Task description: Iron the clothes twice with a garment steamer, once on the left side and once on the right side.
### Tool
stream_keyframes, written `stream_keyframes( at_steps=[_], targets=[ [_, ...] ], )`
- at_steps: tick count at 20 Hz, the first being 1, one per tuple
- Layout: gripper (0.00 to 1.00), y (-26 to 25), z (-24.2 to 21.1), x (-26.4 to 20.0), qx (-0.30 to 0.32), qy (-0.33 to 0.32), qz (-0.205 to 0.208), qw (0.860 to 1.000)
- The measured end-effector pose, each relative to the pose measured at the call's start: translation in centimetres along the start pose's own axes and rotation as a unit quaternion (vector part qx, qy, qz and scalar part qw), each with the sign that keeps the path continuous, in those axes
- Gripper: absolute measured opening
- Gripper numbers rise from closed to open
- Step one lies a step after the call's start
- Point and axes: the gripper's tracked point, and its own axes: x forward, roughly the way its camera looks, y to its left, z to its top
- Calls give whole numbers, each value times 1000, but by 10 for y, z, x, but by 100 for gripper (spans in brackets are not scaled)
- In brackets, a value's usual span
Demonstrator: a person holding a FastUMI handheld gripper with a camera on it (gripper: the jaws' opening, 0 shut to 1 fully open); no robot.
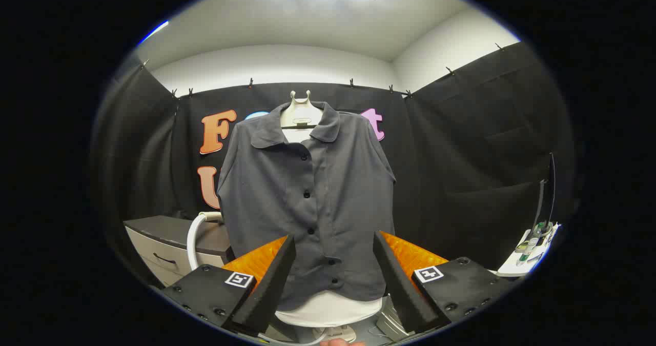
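While the grey shirt (307, 197) is hanging buttoned on a pale hanger form (301, 111) against the black booth wall, it is being faced squarely by the tongs (334, 271), beyond whose fingers it is seen, well apart from them. The tongs are being held spread, with nothing between the fingers. No steamer head is being carried, so the opening step is judged to be in hand: the steamer is yet to be picked up, and neither the left nor the right pass is judged begun. A white hose (195, 238), curving up beside the shirt's hem over a grey desk (169, 233), is probably part of the steamer; the next move is expected to call for the head being found and gripped. The tongs are being held level, pointing straight forward at the lower shirt front.
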Motion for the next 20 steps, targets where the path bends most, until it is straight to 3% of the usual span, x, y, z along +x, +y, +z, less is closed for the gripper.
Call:
stream_keyframes(
  at_steps=[20],
  targets=[
    [98,17,-1,3,7,1,10,1000]
  ],
)
